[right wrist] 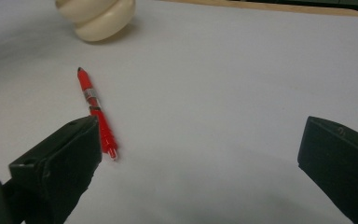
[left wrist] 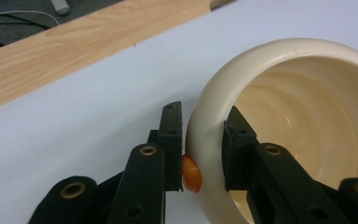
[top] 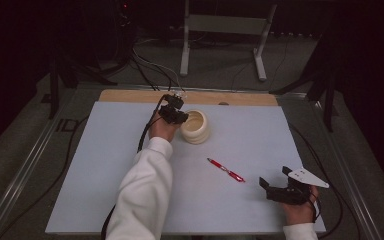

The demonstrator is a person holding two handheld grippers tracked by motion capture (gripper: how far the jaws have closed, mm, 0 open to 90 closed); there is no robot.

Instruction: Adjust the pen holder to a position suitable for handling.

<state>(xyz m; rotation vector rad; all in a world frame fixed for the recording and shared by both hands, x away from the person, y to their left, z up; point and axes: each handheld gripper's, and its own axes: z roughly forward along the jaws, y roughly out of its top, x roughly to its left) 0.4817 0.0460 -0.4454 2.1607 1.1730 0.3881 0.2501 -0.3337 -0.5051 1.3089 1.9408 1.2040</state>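
**Ana:** Left gripper view has the left gripper (left wrist: 203, 151) astride the rim of the cup (left wrist: 303, 116), one jaw outside the wall and one inside. The inner jaw seems to touch. The outer one shows a thin gap near its tip, and an orange nub (left wrist: 191, 173) sits between it and the wall lower down.

**Ben:** So is it clamped or not?

**Ana:** Closed onto the wall or very nearly; she would call it a grip on the cup, though not certainly a firm one. In the high view the cup (top: 196, 126) stands upright toward the far middle of the mat (top: 105, 165), with the left gripper (top: 174, 113) at its left edge.

**Ben:** How would it handle?

**Ana:** It looks like a stiff, cream, ribbed vessel with a thick rounded lip, glossy, so probably slick. The material cannot be told; if ceramic, it would be fairly heavy and could chip. A pinch on one side of the rim puts the weight off-centre, so it may tilt or slip when lifted. Seating the jaws deeper, below the lip's bulge, seems the safer hold.

**Ben:** And the other hand?

**Ana:** The right gripper (top: 275, 178) rests near the mat's front right corner, jaws wide apart, holding nothing. A red pen (top: 226, 170) lies flat between it and the cup, well apart from both. In the right gripper view the pen (right wrist: 95, 109) lies just beyond the left jaw. It looks light and thin and would likely roll; its middle is the place to take it.
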